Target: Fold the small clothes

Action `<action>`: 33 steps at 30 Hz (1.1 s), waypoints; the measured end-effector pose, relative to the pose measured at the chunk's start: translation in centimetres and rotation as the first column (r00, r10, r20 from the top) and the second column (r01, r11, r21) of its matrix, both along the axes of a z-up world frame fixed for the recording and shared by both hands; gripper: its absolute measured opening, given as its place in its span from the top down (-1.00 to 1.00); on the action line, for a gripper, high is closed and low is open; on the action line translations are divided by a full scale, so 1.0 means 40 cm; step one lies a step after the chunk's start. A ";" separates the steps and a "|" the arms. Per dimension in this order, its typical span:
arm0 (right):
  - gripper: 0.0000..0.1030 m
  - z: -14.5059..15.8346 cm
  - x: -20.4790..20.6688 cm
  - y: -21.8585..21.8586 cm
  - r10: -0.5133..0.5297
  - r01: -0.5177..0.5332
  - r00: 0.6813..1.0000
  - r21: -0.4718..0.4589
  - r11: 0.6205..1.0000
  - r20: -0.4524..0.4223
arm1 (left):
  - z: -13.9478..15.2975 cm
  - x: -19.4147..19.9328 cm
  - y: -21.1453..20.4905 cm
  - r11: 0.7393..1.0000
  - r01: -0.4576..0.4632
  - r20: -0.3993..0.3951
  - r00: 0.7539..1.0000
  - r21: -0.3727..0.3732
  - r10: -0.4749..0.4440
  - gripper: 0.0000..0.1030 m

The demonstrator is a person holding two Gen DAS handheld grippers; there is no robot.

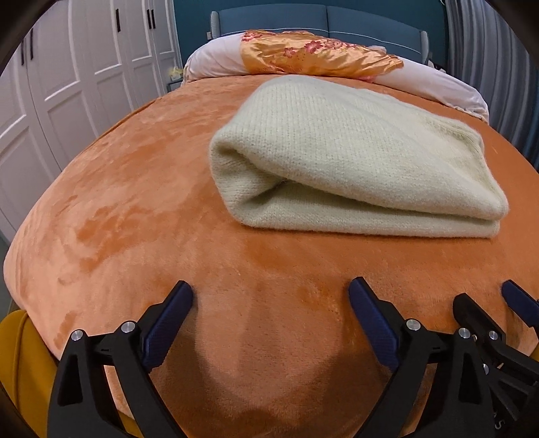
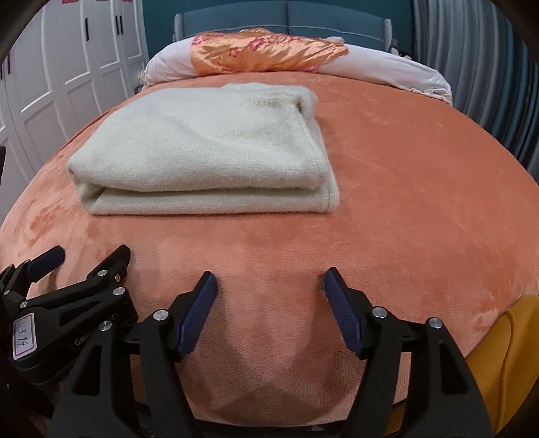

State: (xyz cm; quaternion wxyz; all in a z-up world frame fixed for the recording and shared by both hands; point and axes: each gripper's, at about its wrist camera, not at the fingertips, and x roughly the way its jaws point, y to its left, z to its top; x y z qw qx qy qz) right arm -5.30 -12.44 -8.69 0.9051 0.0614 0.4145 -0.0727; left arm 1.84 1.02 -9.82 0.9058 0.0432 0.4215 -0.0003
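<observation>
A cream knitted garment (image 1: 350,161) lies folded in a thick flat stack on the orange bed cover (image 1: 134,202). It also shows in the right wrist view (image 2: 202,158), ahead and left. My left gripper (image 1: 271,293) is open and empty, near the bed's front edge, short of the garment. My right gripper (image 2: 269,279) is open and empty beside it, also short of the garment. In the left wrist view the right gripper (image 1: 485,300) shows at the lower right. In the right wrist view the left gripper (image 2: 91,257) shows at the lower left.
A pink bolster with an orange satin flowered cloth (image 1: 303,54) lies at the head of the bed, before a blue headboard (image 1: 323,20). White wardrobe doors (image 1: 67,74) stand on the left. A yellow cloth (image 2: 505,364) hangs at the bed's near edge.
</observation>
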 end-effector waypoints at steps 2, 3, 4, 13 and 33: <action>-0.59 -0.006 0.003 -0.016 -0.029 0.029 1.000 0.013 0.999 -0.004 | 0.000 0.002 0.005 1.000 -0.004 0.001 1.000 -0.015 0.004 -0.80; -0.63 -0.008 0.004 -0.022 -0.036 0.036 0.999 0.019 0.999 -0.004 | 0.000 0.003 0.007 1.000 -0.007 0.003 1.000 -0.022 0.007 -0.80; -0.66 -0.010 0.007 -0.028 -0.039 0.039 0.999 0.025 0.999 -0.004 | 0.000 0.004 0.010 1.000 -0.007 0.004 1.000 -0.024 0.008 -0.80; -0.72 -0.001 0.002 -0.024 -0.004 0.005 0.999 0.014 1.000 -0.048 | 0.002 0.003 0.010 1.000 -0.010 0.006 1.000 -0.029 0.010 -0.80; -0.86 -0.017 0.003 -0.028 -0.014 0.015 1.000 0.035 0.999 -0.027 | 0.000 0.001 0.025 0.999 -0.030 0.005 1.000 -0.037 0.030 -0.80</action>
